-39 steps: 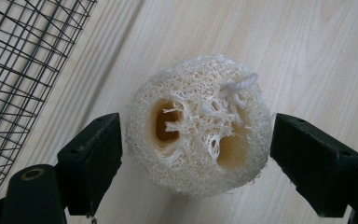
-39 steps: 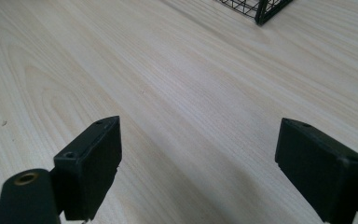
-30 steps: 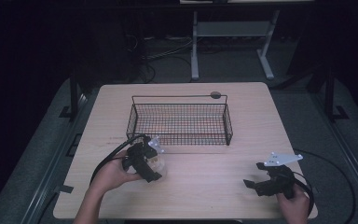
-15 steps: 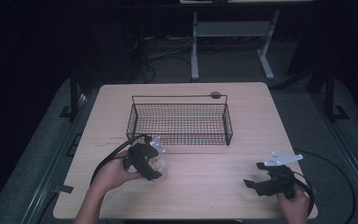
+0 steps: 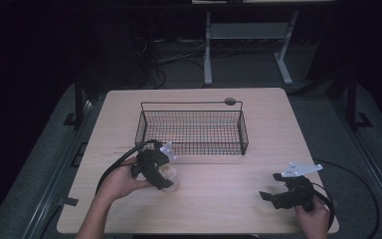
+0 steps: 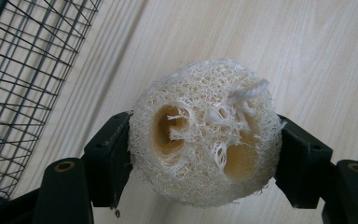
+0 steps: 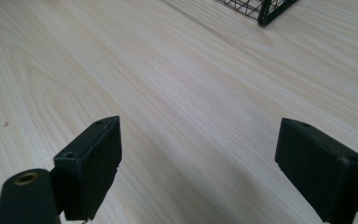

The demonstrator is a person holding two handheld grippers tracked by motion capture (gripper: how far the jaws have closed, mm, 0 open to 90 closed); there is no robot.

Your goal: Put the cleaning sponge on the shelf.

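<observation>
A loofah slice [image 6: 205,133] is pinched between the two jaws of the left gripper [image 6: 205,158], whose pads are pressed against its sides. In the high view the left gripper [image 5: 154,169] and the loofah slice [image 5: 168,179] are seen just in front of the wire basket [image 5: 191,130], near its front left corner and outside its rim.

Compared with the pictures from a second and half a second ago, very little is changed: the left gripper is found at nearly the same spot in front of the basket, and the slice is kept beneath it, close to the wooden table [image 5: 258,99]. Whether the slice has been raised clear of the table cannot be told. The basket is seen empty in all three high views.

The right gripper [image 5: 288,191] is held well to the right of the basket's front right corner, unmoved, and in its own view the right gripper [image 7: 198,168] is shown with its jaws spread wide over bare wood, nothing between them.

From this it is judged that the grasp is secured and that the lift toward the basket is not yet begun.
</observation>
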